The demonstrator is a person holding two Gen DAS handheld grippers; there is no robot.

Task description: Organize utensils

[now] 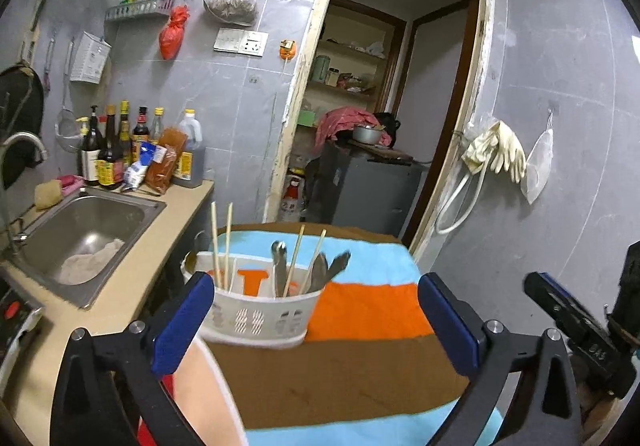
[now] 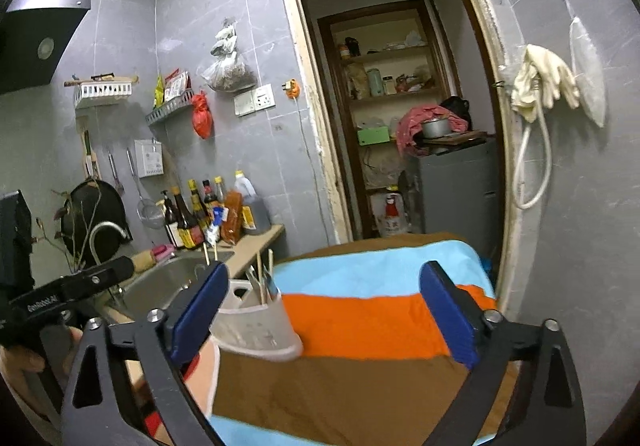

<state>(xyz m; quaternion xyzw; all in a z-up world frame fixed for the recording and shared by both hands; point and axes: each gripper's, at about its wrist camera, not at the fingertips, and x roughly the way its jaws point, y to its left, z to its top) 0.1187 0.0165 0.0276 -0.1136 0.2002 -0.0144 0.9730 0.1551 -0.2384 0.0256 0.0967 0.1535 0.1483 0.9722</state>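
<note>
A white slotted utensil basket [image 1: 260, 316] stands on a striped cloth [image 1: 360, 378] covering a table. It holds several wooden chopsticks [image 1: 221, 246] and metal spoons [image 1: 280, 264]. My left gripper [image 1: 316, 322] is open and empty, raised just in front of the basket. In the right wrist view the basket [image 2: 256, 326] sits at the left of the cloth [image 2: 360, 386], behind my right gripper's left finger. My right gripper [image 2: 324, 318] is open and empty above the cloth. The left gripper's body [image 2: 72, 294] shows at the left there.
A steel sink [image 1: 88, 234] in a beige counter [image 1: 120, 298] lies left of the table, with sauce bottles [image 1: 116, 149] behind it. A doorway [image 1: 380, 105] opens ahead. Rubber gloves [image 1: 496, 149] hang on the right wall.
</note>
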